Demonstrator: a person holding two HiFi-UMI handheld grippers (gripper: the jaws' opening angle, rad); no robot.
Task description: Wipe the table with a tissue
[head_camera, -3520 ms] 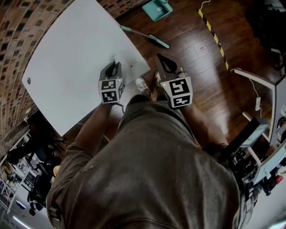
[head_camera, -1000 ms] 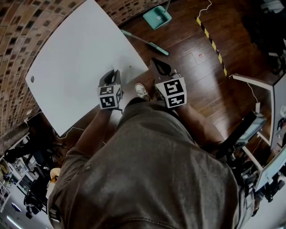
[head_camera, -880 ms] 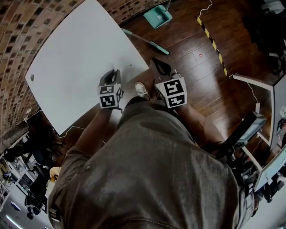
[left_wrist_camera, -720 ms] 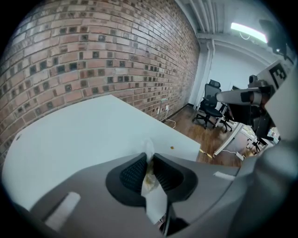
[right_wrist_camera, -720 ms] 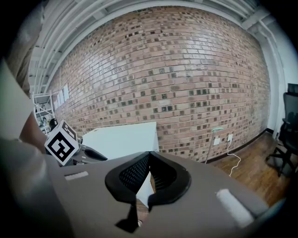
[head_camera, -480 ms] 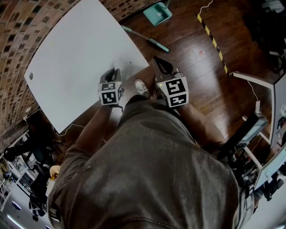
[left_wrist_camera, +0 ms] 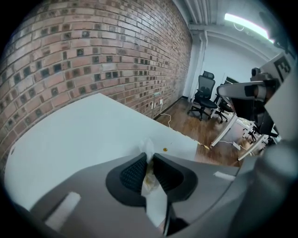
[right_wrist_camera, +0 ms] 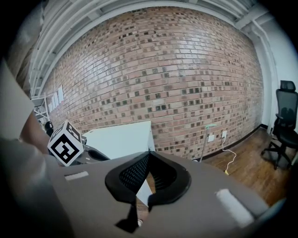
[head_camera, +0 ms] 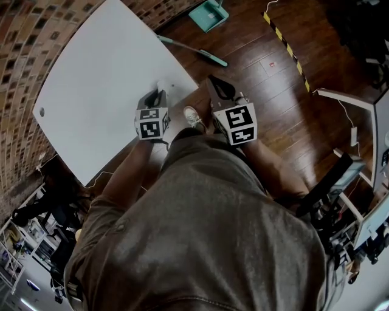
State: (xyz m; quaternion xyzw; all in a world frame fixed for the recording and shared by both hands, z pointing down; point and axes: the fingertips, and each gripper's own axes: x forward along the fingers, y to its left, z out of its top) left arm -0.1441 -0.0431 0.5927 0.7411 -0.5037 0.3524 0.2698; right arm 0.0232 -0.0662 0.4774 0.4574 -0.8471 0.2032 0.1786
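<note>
The white table [head_camera: 97,85] fills the upper left of the head view. My left gripper [head_camera: 158,92] is over the table's near right corner, shut on a white tissue [head_camera: 161,85]. In the left gripper view the tissue [left_wrist_camera: 148,147] is pinched between the jaws of that gripper [left_wrist_camera: 148,157], with a yellowish stain on it. A small orange spot [left_wrist_camera: 165,149] lies on the table [left_wrist_camera: 70,139] just beyond it. My right gripper [head_camera: 213,82] hangs over the wooden floor right of the table, shut with nothing in it [right_wrist_camera: 149,155].
On the floor beyond the table's corner lie a teal dustpan [head_camera: 205,13] and a long teal handle [head_camera: 193,51]. Yellow-black tape [head_camera: 285,42] runs across the floor. A brick wall [left_wrist_camera: 93,56] borders the table's far side. Office chairs [left_wrist_camera: 205,95] and desks stand at right.
The left gripper with the tissue has shifted slightly over the table's near corner. The right gripper has stayed over the floor, shut.
</note>
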